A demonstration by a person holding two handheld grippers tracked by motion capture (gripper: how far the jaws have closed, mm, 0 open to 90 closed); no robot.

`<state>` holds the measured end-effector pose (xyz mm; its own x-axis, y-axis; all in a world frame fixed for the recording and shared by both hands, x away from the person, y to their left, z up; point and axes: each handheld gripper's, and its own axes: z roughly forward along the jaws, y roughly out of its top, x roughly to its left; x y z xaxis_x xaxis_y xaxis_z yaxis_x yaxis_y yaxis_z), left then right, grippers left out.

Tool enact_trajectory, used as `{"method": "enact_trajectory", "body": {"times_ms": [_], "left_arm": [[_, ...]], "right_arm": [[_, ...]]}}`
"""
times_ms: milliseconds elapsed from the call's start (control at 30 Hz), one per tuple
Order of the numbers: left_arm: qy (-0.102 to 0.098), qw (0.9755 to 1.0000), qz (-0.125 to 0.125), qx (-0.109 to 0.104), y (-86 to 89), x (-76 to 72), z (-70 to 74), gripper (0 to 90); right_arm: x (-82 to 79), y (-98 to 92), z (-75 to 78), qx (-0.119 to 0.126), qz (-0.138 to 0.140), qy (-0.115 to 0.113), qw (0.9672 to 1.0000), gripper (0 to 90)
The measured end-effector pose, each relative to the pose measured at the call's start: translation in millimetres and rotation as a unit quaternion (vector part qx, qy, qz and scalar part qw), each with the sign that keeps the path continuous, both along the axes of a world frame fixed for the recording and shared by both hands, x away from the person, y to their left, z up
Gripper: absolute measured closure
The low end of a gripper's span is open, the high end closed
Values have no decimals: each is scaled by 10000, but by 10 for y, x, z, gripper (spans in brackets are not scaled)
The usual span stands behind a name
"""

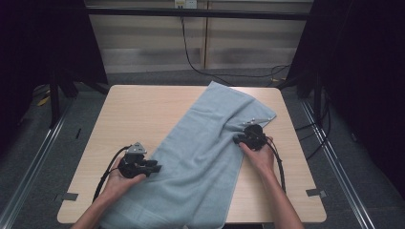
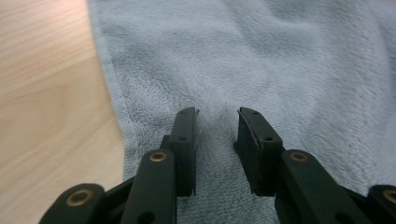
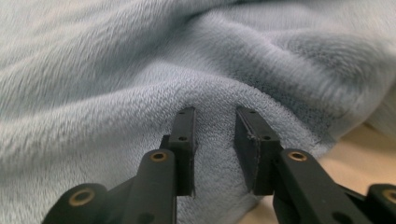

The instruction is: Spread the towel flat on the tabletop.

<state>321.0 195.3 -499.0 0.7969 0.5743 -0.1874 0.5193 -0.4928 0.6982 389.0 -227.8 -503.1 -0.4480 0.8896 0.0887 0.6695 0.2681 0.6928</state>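
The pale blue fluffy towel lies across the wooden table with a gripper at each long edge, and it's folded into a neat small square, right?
Not folded square: the high view shows the pale blue fluffy towel spread long and rumpled across the wooden table, hanging over its near edge.

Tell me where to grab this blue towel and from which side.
Take the towel by its long side hems, one gripper from each side. It lies flat and diagonal, so only the edges offer a fold to pinch; the right gripper already faces a raised edge ridge.
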Motion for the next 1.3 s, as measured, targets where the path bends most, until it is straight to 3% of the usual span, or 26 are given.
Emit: {"method": "enact_trajectory", "body": {"times_ms": [67, 167, 267, 300, 333, 367, 467, 567, 633, 733, 767, 800, 833, 867, 900, 967, 1033, 1067, 1100, 1133, 1300], "left_arm": [[-20, 10000, -61, 37, -31, -48, 4, 668], [86, 9998, -178, -98, -54, -180, -2, 663], [155, 9994, -241, -186, -38, -382, -3, 640], [277, 9991, -253, -202, -31, -448, 7, 640], [277, 9991, -253, -202, -31, -448, 7, 641], [287, 9986, -422, -99, -32, -613, 29, 641], [653, 9957, -605, -248, -1, -748, 41, 641], [481, 9964, -661, -207, -4, -766, 77, 632], [401, 9968, -588, -356, 1, -637, 152, 629], [161, 9980, -348, -496, 40, -384, 243, 632], [78, 9984, -315, -473, 44, -321, 256, 635], [-3, 9987, -249, -455, 47, -232, 267, 635], [-3, 9987, -249, -455, 47, -232, 267, 636], [-22, 9989, -115, -453, 40, -109, 266, 642], [-62, 9994, -37, -325, 7, 53, 246, 645], [-40, 9996, -5, -292, -15, 133, 227, 650], [-39, 9998, 174, -68, -49, 319, 112, 655], [-39, 9998, 174, -68, -49, 319, 112, 659], [-230, 9987, 229, 402, -45, 367, 20, 659], [-296, 9991, 196, 226, -6, 369, -11, 669], [-339, 9988, 329, 148, 173, 228, -27, 668]], "right_arm": [[100, 66, -25, 74, -12, -102, 9999, 677], [192, 158, -46, 200, -43, -157, 9997, 661], [206, 263, -47, 123, 57, -195, 9997, 606], [190, 300, -50, 115, 80, -209, 9997, 601], [177, 333, -57, 168, 169, -237, 9994, 601], [160, 375, -60, 197, 248, -251, 9992, 601], [107, 533, -56, 304, 581, -186, 9977, 597], [36, 704, -24, 236, 928, -56, 9954, 542], [-27, 752, -2, 185, 1055, -48, 9942, 543], [-163, 688, 90, 426, 1090, -164, 9930, 555], [-256, 639, 165, 413, 1129, -276, 9924, 582], [-300, 612, 200, 435, 1171, -299, 9917, 596], [-300, 612, 200, 435, 1171, -299, 9917, 596], [-412, 542, 265, 422, 1279, -272, 9905, 620], [-445, 525, 269, 418, 1308, -244, 9902, 628], [-520, 496, 235, 500, 1389, -148, 9889, 636], [-579, 506, 163, 363, 1471, -24, 9885, 641], [-600, 512, 126, 279, 1491, 24, 9884, 640], [-619, 514, 91, 224, 1511, 57, 9882, 636], [-640, 518, 57, 78, 1494, 105, 9887, 634], [-797, 353, 41, -41, 1435, 52, 9896, 627]]}}
